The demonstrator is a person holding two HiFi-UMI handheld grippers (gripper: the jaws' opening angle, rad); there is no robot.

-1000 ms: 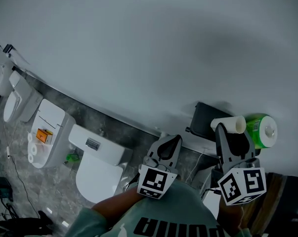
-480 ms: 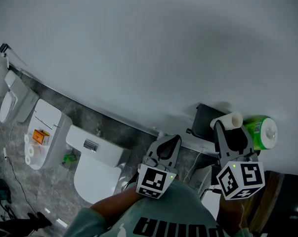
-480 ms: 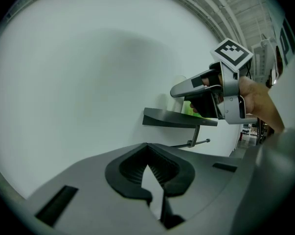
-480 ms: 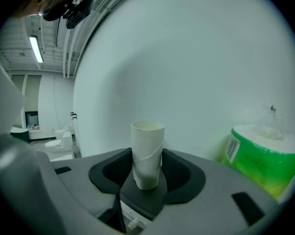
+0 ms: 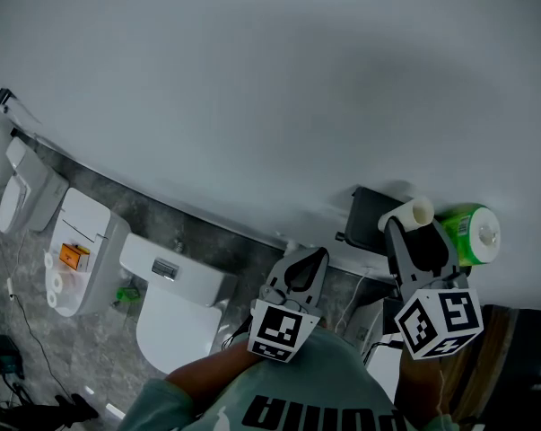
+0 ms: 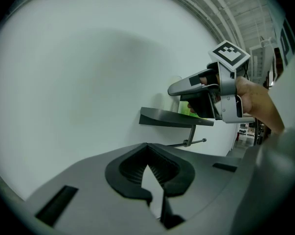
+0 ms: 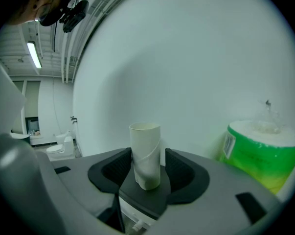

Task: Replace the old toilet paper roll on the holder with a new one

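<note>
A bare cardboard tube (image 7: 146,154) stands upright on the flat top of the black wall holder (image 5: 374,215), between the pads of my right gripper (image 7: 147,166). Its jaws are opening: the left pad is against the tube and a thin gap shows at the right pad. A new roll in green wrap (image 7: 260,153) lies on the same top, just right of the tube (image 5: 412,213). My left gripper (image 5: 307,264) hangs to the left of the holder and lower, shut with nothing in it (image 6: 155,199). The holder's bare rod (image 6: 188,143) shows under its shelf (image 6: 174,118).
The white wall fills most of every view. Far below stand a white toilet (image 5: 174,311), a low white cabinet with spare rolls (image 5: 78,251) and a second toilet (image 5: 21,196) on a grey floor. A dark wooden edge (image 5: 512,357) lies at the right.
The head view has drifted slightly. Both grippers, the tube and the green roll keep their places.
</note>
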